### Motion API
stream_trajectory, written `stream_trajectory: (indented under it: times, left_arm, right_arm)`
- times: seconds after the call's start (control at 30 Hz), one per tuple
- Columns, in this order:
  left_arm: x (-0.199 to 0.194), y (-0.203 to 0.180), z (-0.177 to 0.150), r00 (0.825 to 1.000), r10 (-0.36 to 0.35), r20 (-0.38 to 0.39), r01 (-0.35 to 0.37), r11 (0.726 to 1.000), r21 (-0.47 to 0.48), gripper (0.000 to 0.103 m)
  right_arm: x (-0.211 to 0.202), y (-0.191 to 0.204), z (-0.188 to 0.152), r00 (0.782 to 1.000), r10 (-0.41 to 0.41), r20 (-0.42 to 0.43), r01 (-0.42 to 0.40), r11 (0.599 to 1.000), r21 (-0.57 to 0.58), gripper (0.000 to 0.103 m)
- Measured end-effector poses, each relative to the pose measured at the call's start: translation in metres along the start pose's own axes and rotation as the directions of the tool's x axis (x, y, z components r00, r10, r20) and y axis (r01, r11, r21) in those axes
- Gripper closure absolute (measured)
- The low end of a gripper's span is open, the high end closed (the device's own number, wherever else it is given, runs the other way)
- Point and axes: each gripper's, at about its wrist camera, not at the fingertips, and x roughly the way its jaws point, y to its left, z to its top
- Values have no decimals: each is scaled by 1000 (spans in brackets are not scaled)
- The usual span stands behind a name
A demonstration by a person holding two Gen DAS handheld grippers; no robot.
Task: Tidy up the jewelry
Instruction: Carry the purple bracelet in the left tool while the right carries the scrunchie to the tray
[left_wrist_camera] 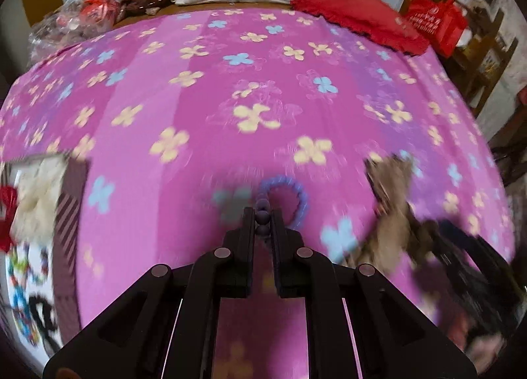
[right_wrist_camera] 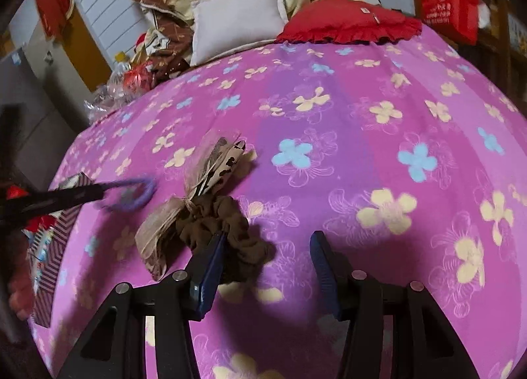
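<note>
- Left wrist view alone showed the left gripper (left_wrist_camera: 263,214) clamped on the purple bead bracelet (left_wrist_camera: 290,201), above the pink floral bedspread (left_wrist_camera: 263,82).
- Right wrist view alone showed the right gripper (right_wrist_camera: 268,247) gaping wide, its left finger against the brown scrunchie (right_wrist_camera: 230,224).
- Print on the red bag (right_wrist_camera: 449,10) was unreadable.

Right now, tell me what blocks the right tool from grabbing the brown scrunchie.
Nothing visible does. The right tool is open over the brown scrunchie, one finger already on it. The left tool, gripping the purple bracelet, is off to the side.
</note>
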Motion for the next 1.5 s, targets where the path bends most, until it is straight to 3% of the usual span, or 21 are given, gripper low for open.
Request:
stream_trajectory:
  times: [0.17,0.33,0.7,0.77,0.83,1.07,1.23,1.5]
  left_arm:
    - [-43,7,-44,999,-37,38,38,999,-26,95]
    - [-62,6,-75,997,-59,39,61,997,-53,95]
    - [-81,-14,-114,998,-5,62,5,1000,5,95]
    - [-85,-15,-118,997,-8,72,7,1000,11,95]
    - [-86,-15,-121,997,-9,74,8,1000,13,95]
    - [-105,-1,-137,995,-28,100,29,1000,-8,95]
    - [-124,20,-147,990,-31,135,37,998,-43,95]
    - [-158,60,-166,978,-16,207,32,997,-77,95]
  right_arm:
    - [-4,6,-1,1000,-11,17,11,1000,-11,52]
    - [-8,21,-1,999,-31,34,33,998,-59,52]
    - [9,53,-9,1000,-28,12,30,990,-137,54]
    - [11,59,-11,1000,2,-11,-3,991,-137,76]
    - [8,64,-11,1000,15,-25,-18,992,-128,89]
    - [-20,49,-2,993,119,-13,-118,992,33,91]
    - [-46,31,-3,973,229,21,-229,957,179,91]
    - [-85,72,-27,956,284,68,-291,943,159,91]
